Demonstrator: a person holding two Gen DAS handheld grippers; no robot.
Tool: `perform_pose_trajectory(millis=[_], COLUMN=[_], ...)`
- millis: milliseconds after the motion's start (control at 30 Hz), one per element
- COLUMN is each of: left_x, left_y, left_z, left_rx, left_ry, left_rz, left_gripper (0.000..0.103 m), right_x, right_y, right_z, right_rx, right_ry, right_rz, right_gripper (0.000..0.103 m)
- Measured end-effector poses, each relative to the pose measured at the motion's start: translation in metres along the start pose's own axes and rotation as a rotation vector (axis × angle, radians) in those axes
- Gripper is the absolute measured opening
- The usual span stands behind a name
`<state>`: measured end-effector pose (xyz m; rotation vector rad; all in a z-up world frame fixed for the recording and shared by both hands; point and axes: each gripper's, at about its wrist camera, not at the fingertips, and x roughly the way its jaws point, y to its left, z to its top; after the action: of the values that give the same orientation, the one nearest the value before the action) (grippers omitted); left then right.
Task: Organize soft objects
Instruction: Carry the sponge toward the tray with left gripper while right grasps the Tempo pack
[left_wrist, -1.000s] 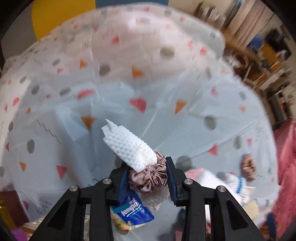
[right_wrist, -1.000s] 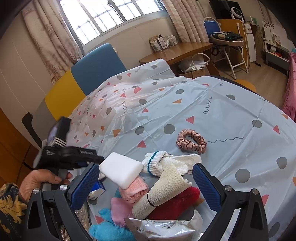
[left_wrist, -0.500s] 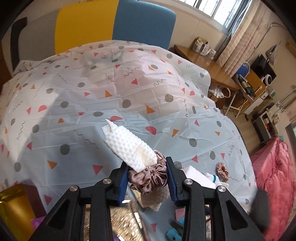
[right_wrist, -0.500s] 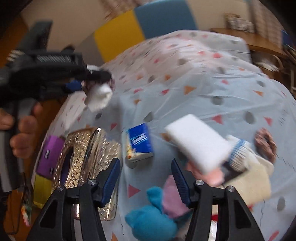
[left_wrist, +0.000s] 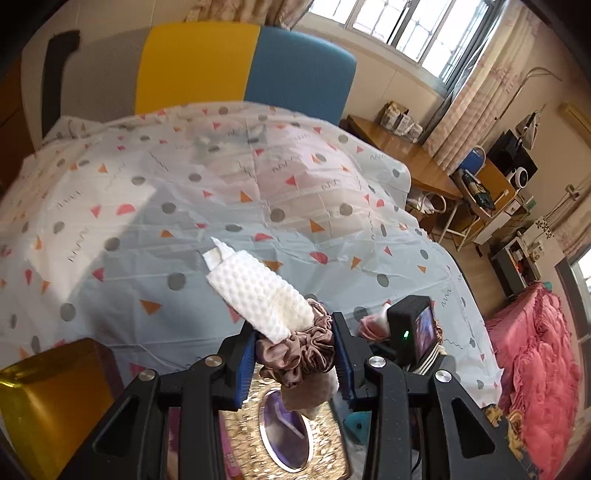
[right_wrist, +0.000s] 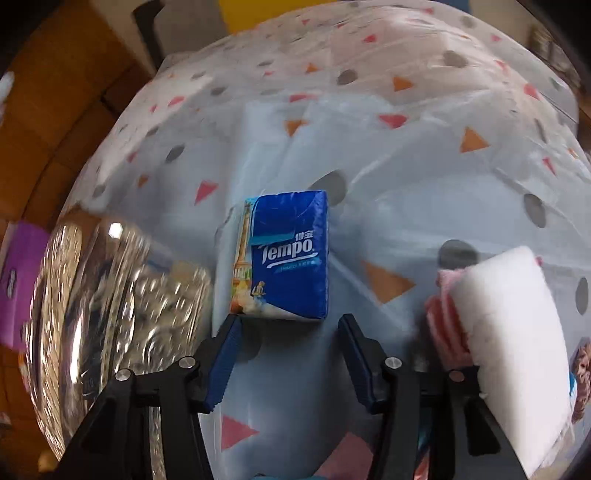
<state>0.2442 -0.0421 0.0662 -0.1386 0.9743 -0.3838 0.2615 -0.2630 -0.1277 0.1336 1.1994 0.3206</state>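
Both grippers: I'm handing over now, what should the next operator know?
Left gripper: shut on the brown scrunchie wrapped round a white textured sponge, held above the gold box.
Right gripper: open, empty, lined up just short of the blue tissue pack on the tablecloth.
Left to do: put the bundle down, grasp the pack, then the white sponge and pink cloth.
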Motion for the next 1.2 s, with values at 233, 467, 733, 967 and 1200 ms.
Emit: perform_pose_trajectory(millis=[233, 467, 733, 967, 1200], left_x=[-0.020, -0.016, -0.019, -0.046, -0.070], left_y=[0.017, 0.021, 0.059, 0.137, 0.236], left_z=[-0.011, -0.007, 0.014, -0.007, -0.063], left_rx=[0.012, -0.008, -0.123, -0.238, -0.410], left_ry=[-0.045, -0.031, -0.069, -0.114, -0.117], left_rz=[0.021, 0.020, 0.046, 0.167, 0.305], left_gripper=[0.038, 0.038, 0.038, 0.038, 0.038], right_x=[-0.023, -0.012, 0.013, 0.019, 0.009], right_y=[-0.006, 0.005, 0.000, 0.001, 0.006], right_z=[0.004, 0.037, 0.057, 0.063, 0.054], right_rx=[0.034, 0.105, 0.076, 0.039, 0.026], right_ry=[-0.074, -0.083, 0.022, 0.043, 0.040], right_rz=[-0.083, -0.067, -0.137, -0.157, -0.142], right_gripper=[0.063, 0.070, 0.069, 0.069, 0.071])
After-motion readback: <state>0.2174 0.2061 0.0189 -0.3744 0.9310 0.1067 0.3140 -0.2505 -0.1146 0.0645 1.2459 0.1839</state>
